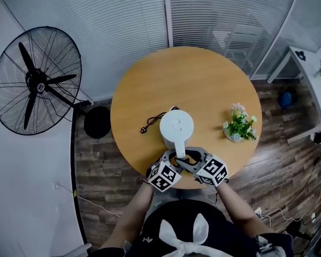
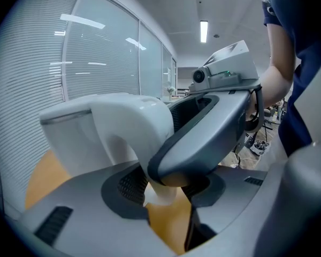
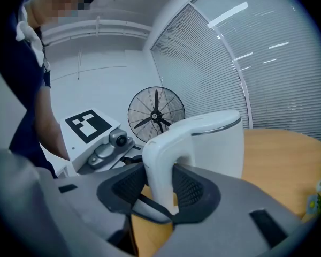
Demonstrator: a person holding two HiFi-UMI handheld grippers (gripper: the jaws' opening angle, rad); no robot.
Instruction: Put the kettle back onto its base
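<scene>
Well, both claws are crowding one handle. The right gripper (image 3: 159,189) clamps the kettle (image 1: 176,126) by its handle, a pad pressing on either side. The left gripper (image 2: 168,189) stands fairly wide around the handle's lower end, not gripping, with the right's jaw lying across it. The kettle sits upright by the table's (image 1: 203,79) near edge. I can't see its base and judge it's underneath. Risk: the jaws foul each other and the jolt tips the kettle toward the near edge or unseats it.

Standing fan (image 1: 36,81), potted plant (image 1: 239,125), round table (image 1: 203,84)
</scene>
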